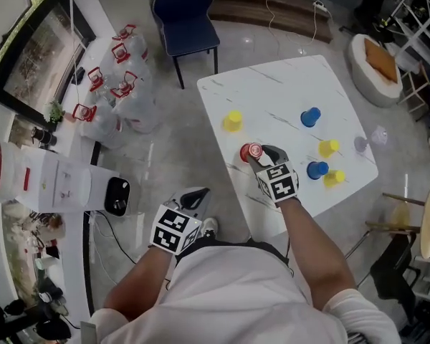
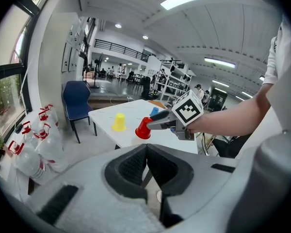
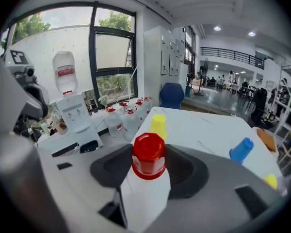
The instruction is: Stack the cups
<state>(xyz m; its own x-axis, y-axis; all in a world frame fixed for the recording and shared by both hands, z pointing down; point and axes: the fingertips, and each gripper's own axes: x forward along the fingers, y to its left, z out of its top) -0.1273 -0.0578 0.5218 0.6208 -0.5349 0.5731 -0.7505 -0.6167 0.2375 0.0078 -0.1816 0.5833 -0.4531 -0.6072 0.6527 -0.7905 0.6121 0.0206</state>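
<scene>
The right gripper [image 1: 262,153] is pinching a red plastic cup [image 1: 250,152] between its two jaws, holding it upside down and tilted near the front edge of a white marble-patterned desk [image 1: 272,84]; whether its rim is touching the desktop cannot be told. The left gripper [image 1: 194,196] is hanging low beside the person's body, off the desk, its jaws pressed together at the tips with nothing between them. A yellow plastic cup [image 1: 232,120] is standing upside down just beyond the red one, apart from it. Farther right, a blue plastic cup [image 1: 310,117] is sitting alone, while a second yellow cup [image 1: 328,147], a second blue cup [image 1: 317,169] and a third yellow cup [image 1: 334,178] are clustering near the desk's right edge, with a clear plastic cup [image 1: 360,144] beside them. A dark blue chair [image 1: 186,13] is standing at the desk's far side, and large water bottles with red handles [image 1: 122,63] are crowding the floor to the left.
</scene>
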